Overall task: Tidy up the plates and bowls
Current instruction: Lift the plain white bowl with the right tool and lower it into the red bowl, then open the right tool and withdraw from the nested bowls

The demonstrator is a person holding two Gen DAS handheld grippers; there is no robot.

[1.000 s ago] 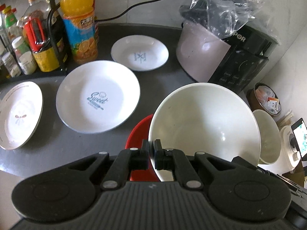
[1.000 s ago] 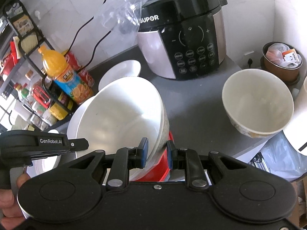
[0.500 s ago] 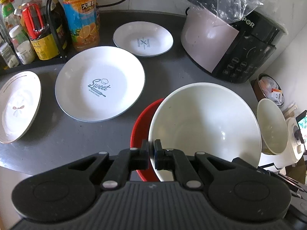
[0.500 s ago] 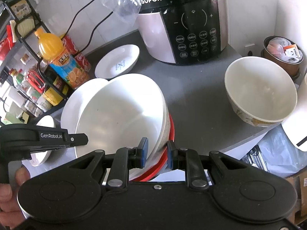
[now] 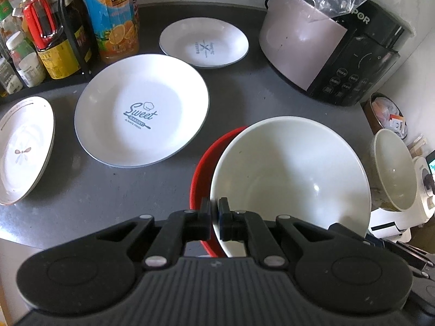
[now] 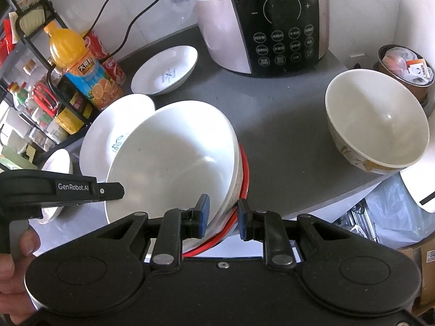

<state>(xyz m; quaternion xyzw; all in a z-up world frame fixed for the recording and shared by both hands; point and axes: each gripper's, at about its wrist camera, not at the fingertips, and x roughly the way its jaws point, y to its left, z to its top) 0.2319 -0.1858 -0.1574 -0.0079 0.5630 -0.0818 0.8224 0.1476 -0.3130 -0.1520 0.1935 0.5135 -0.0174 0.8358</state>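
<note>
A large white bowl [image 5: 291, 179] sits tilted inside a red bowl [image 5: 206, 157] near the counter's front edge. My left gripper [image 5: 216, 218] is shut on the white bowl's near rim. In the right wrist view my right gripper [image 6: 223, 217] straddles the other side of the white bowl [image 6: 174, 157], with the red bowl's rim [image 6: 244, 174] also between its jaws, pads against them. The left gripper [image 6: 117, 190] shows side-on at the bowl's left rim, with a hand behind it. Three white plates lie behind: a big "Sweet" plate [image 5: 141, 108], a small plate [image 5: 204, 43] and a flower plate [image 5: 21, 149].
A beige bowl [image 6: 378, 119] stands at the counter's right edge. A rice cooker [image 6: 272, 21] under a plastic bag fills the back right. An orange juice bottle [image 5: 111, 19] and a rack of bottles [image 5: 49, 40] line the back left. A brown tub [image 6: 405, 68] sits far right.
Both grippers have come down with the white bowl, and it now rests in the red bowl. The right jaws stand slightly wider.
</note>
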